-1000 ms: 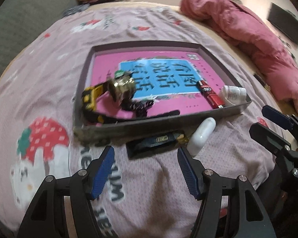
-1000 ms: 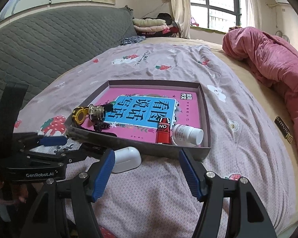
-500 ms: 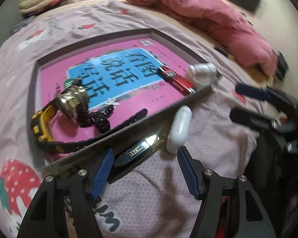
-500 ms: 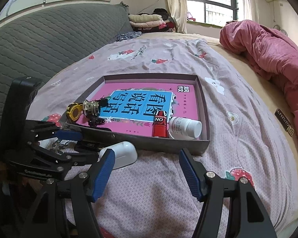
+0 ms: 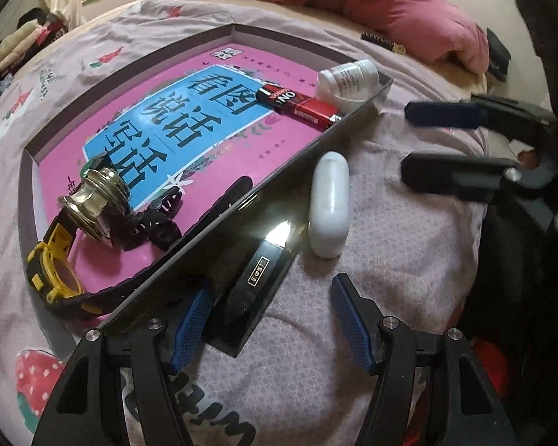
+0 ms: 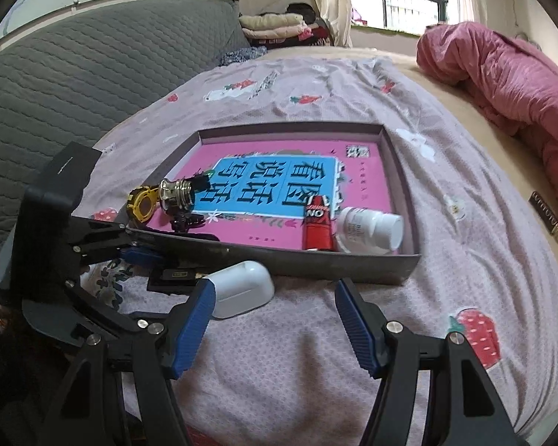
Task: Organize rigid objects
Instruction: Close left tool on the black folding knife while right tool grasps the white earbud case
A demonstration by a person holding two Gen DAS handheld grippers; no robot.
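Note:
A grey shallow tray [image 5: 290, 163] [image 6: 316, 264] lies on the bed with a pink book as its floor. In it are a yellow-and-black watch [image 5: 52, 271], a brass fitting [image 5: 96, 200], a black clip [image 5: 156, 223], a red tube [image 5: 301, 106] and a white bottle [image 5: 348, 78]. Outside the tray's near wall lie a flat black case [image 5: 256, 286] and a white capsule case [image 5: 329, 204] [image 6: 241, 288]. My left gripper [image 5: 271, 316] is open, tilted down over the black case, which lies between its fingers near the left pad. My right gripper [image 6: 275, 319] is open and empty, just short of the white case.
A rumpled pink duvet [image 5: 353, 3] lies beyond the tray. A grey quilted headboard [image 6: 74, 74] rises at the left in the right wrist view. Folded clothes [image 6: 275, 24] are stacked at the far end. The strawberry-print sheet [image 6: 465, 260] spreads around the tray.
My left gripper has rolled and dropped closer to the bed, so the black case now lies between its fingers. The right gripper has hardly moved.

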